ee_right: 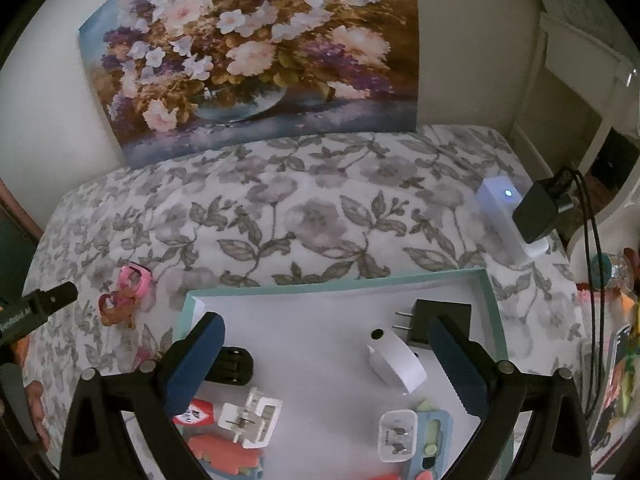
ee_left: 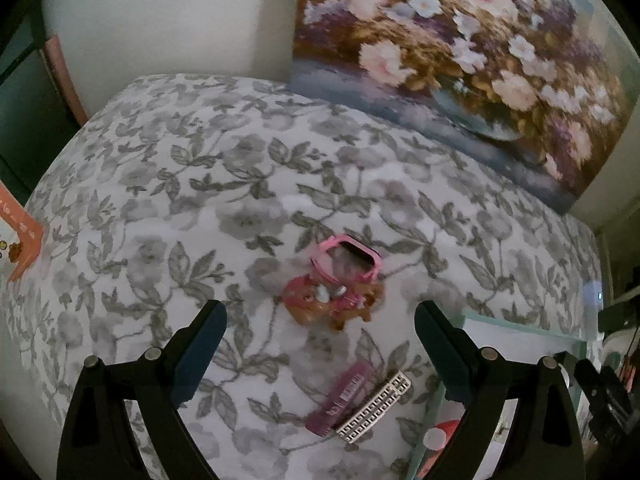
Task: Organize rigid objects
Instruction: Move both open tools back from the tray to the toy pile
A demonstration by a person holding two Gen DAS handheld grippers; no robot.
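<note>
A pink watch (ee_left: pixel 352 258) and a small brown toy dog (ee_left: pixel 334 304) lie touching each other on the flowered bedspread (ee_left: pixel 168 184), just ahead of the left tongs (ee_left: pixel 320 332) and between the lines of their two fingers, not touched by them. The left tongs stand wide apart with nothing between them. Nearer the camera, a purple comb (ee_left: pixel 340 398) and a white patterned hair clip (ee_left: pixel 374 408) lie side by side.

The right tongs (ee_right: pixel 326 354) are likewise spread wide and empty, above a shallow teal-rimmed box (ee_right: pixel 494 312). Inside it lie a white rounded plug (ee_right: pixel 396 360), a black plug (ee_right: pixel 430 322), a white charger (ee_right: pixel 398 436), a black clip (ee_right: pixel 232 364) and other small items.

Beyond the box, the bedspread is open up to a flower painting (ee_right: pixel 256 52) leaning at the wall. A white power strip (ee_right: pixel 508 216) lies at the bed's right edge.
</note>
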